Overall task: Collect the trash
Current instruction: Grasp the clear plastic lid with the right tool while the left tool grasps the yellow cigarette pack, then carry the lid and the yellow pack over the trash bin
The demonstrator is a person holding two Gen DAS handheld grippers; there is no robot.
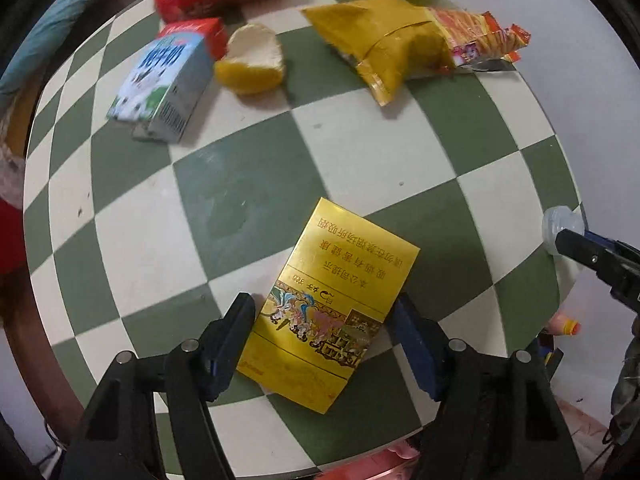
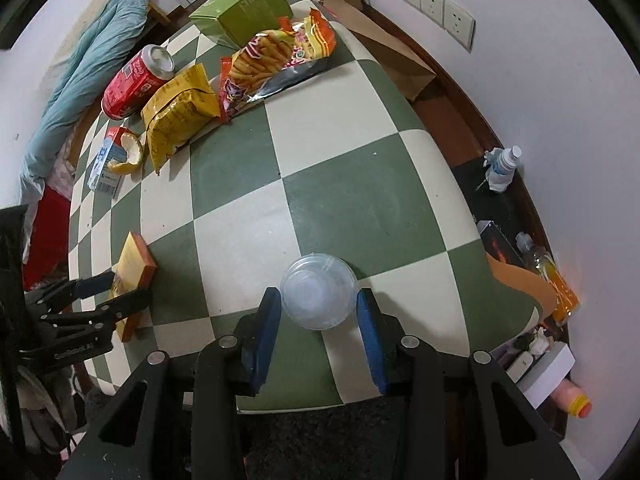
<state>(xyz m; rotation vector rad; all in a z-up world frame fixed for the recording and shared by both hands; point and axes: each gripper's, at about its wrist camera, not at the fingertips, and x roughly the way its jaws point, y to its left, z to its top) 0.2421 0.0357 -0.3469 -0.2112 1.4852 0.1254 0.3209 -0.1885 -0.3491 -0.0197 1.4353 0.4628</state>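
Observation:
A gold cigarette pack (image 1: 344, 280) lies flat near the edge of the green-and-cream checkered table (image 1: 248, 200). My left gripper (image 1: 323, 300) points straight down over it, and both pads press on its long sides; from the right wrist view the pack (image 2: 136, 256) sits between the same fingers. My right gripper (image 2: 318, 294) is shut on a clear plastic cup (image 2: 318, 280) at the table's near edge. At the far end lie a red can (image 2: 136, 80), a yellow snack bag (image 2: 180, 116), a fries bag (image 2: 276, 60), a milk carton (image 1: 164, 80) and a citrus peel (image 1: 252, 60).
A green box (image 2: 244, 8) stands at the table's far end, with a brown paper bag (image 2: 384, 48) behind it by the wall. Bottles (image 2: 504, 168) and boxes crowd a dark shelf on the right. A blue cloth (image 2: 80, 92) lies to the left.

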